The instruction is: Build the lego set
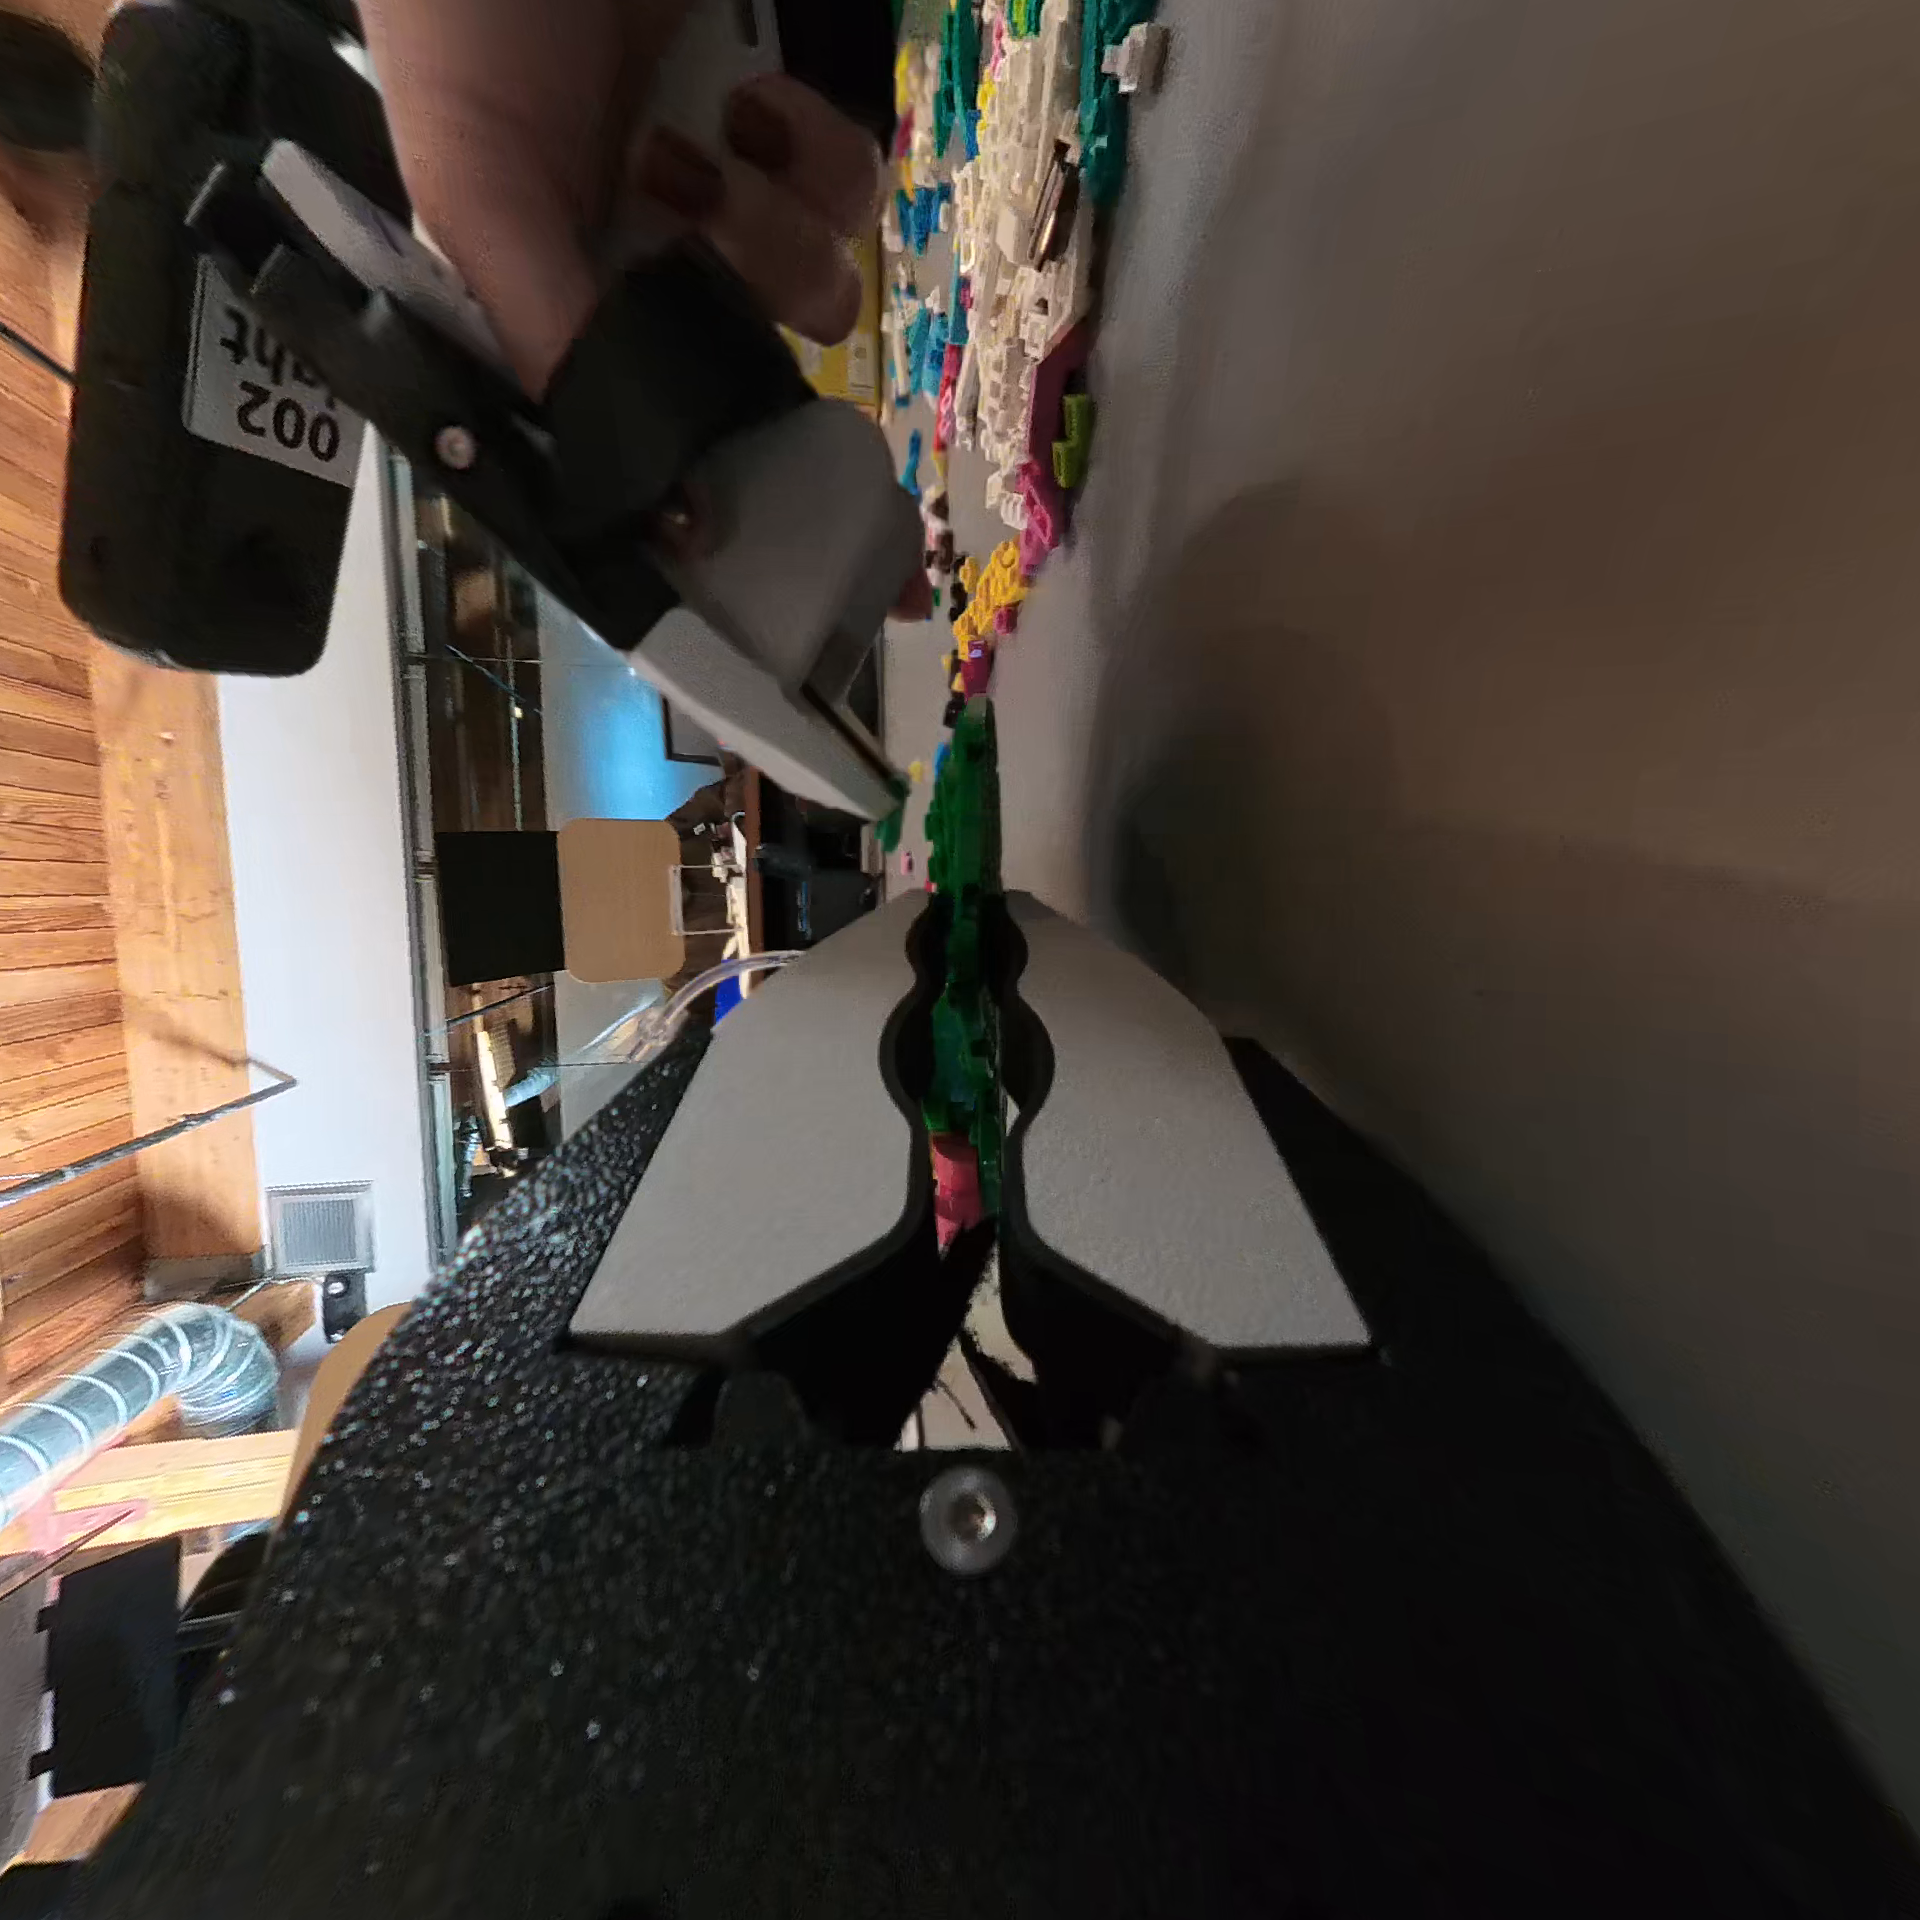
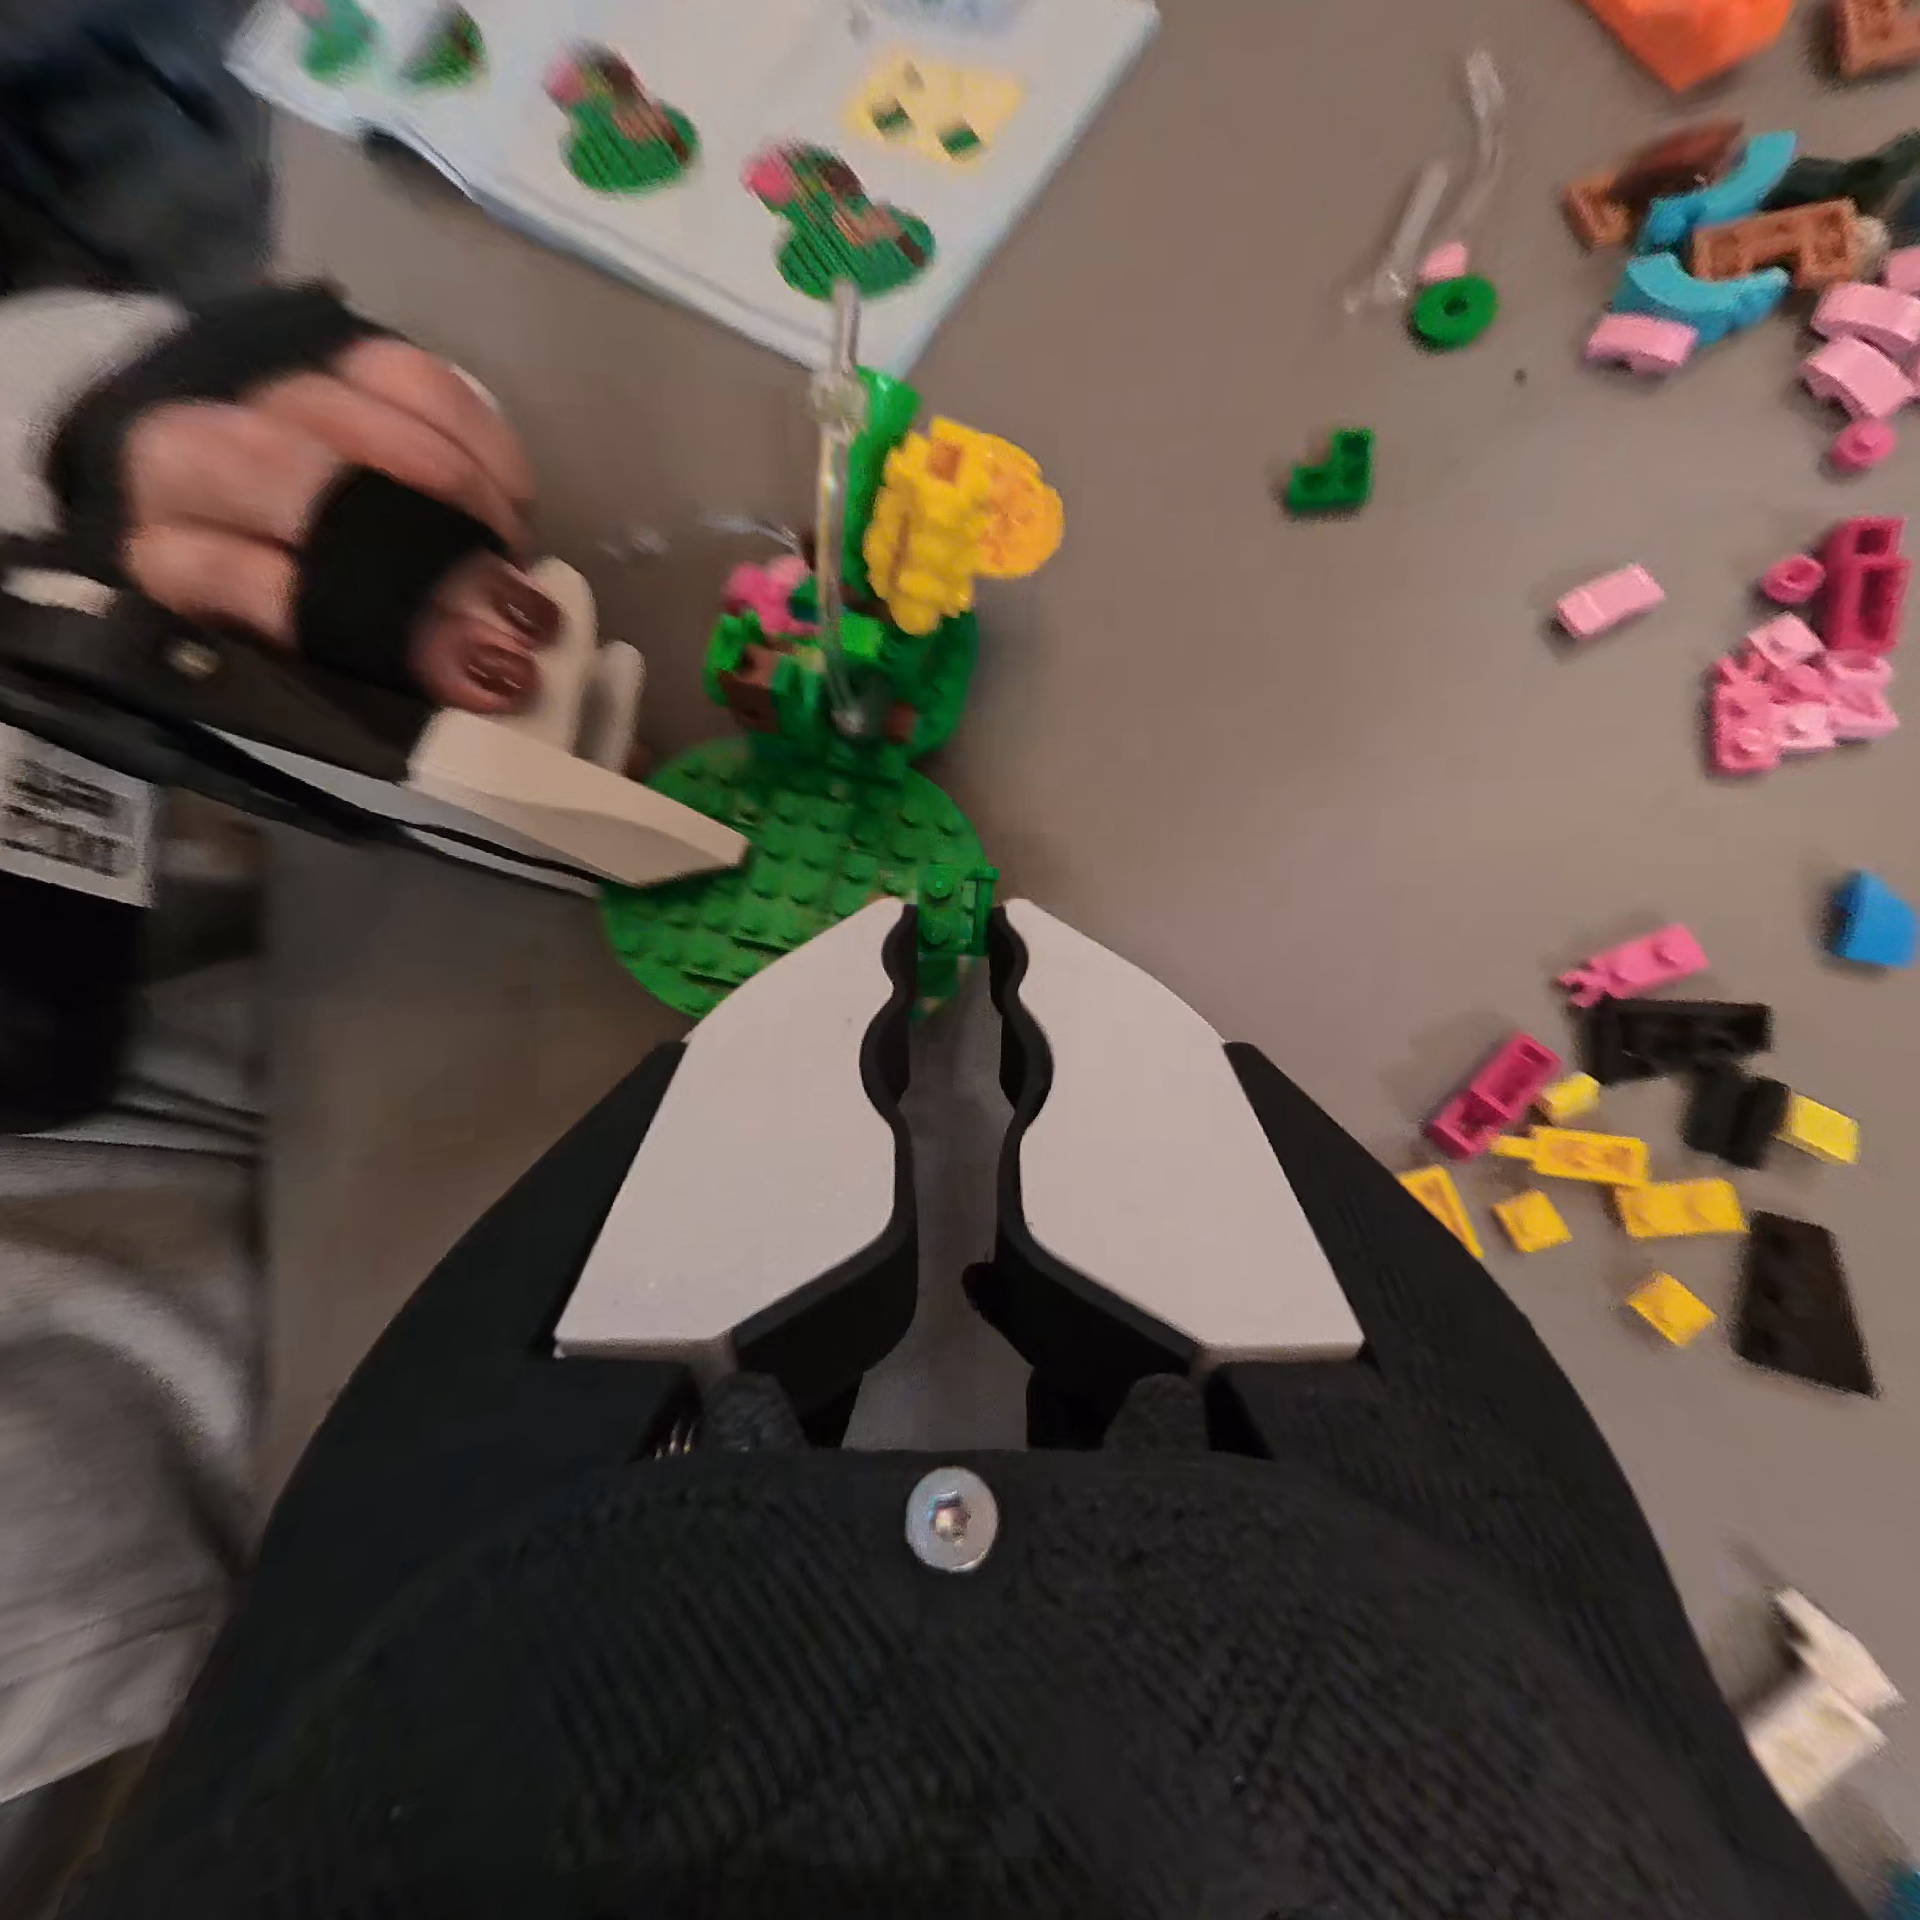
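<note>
Tongs, two pairs, each hand-held. Left gripper (image 1: 961,914): jaws nearly closed, clamped on the rim of the green round baseplate (image 2: 800,883), seen edge-on between its pads. Right gripper (image 2: 945,914): jaws narrowly apart, pinching a small green brick (image 2: 951,914) that sits at the baseplate's near edge; both pads appear to press on it. The baseplate lies flat on the grey table (image 2: 1247,727), and all places below are given from it. Standing on its far half: a yellow brick flower (image 2: 961,520) on a green stem, with a pink bloom (image 2: 774,587) and a clear rod (image 2: 831,540) beside it. Risks, as I judge them: the left grip holds only the rim, so a downward press from the small brick could tip or slide the plate; the tall flower looks top-heavy and a knock from either tong could topple it. Beyond the baseplate: an open instruction booklet (image 2: 727,104). To its right, well apart: loose bricks (image 2: 1662,1143) in pink, yellow, black and blue. The flower stands close to both tongs and crowds any move towards the middle of the plate.
</note>
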A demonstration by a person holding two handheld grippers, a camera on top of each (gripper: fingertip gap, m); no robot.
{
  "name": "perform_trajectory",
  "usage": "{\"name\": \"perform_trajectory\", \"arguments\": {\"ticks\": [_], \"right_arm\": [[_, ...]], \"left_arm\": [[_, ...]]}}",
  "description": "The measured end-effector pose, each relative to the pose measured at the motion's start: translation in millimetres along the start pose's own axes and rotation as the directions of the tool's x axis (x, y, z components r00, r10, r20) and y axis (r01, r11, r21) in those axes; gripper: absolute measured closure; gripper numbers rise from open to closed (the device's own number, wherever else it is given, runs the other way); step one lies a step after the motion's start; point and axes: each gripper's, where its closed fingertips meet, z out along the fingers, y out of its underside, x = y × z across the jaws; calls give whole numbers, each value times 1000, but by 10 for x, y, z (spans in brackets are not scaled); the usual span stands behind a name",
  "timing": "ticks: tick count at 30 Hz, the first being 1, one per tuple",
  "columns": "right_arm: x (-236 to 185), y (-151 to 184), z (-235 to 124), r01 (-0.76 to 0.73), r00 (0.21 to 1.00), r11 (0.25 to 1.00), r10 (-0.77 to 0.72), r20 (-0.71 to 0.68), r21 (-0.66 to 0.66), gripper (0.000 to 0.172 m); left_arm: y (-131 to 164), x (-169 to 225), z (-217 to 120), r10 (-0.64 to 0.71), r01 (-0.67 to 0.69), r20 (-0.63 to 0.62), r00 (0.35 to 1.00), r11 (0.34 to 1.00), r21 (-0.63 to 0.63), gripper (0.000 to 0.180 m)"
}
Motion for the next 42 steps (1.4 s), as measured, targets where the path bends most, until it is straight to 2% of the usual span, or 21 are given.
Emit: {"name": "perform_trajectory", "arguments": {"ticks": [6,15,28,42], "right_arm": [[-139,-72,7,-52,998,998,54,31,-38,161],[-141,82,181,-166,985,976,170,24,-139,161],[-180,104,199,-248,960,954,265,85,-170,161],[-184,110,216,-279,943,946,302,137,-166,156]], "left_arm": [[-18,9,-4,40,-40,12,999,999,8,173],[-32,79,0,66,-66,-26,997,998,16,173],[-35,96,-4,79,-79,-44,996,997,16,173],[-42,106,-4,76,-75,-55,996,997,28,173]]}}
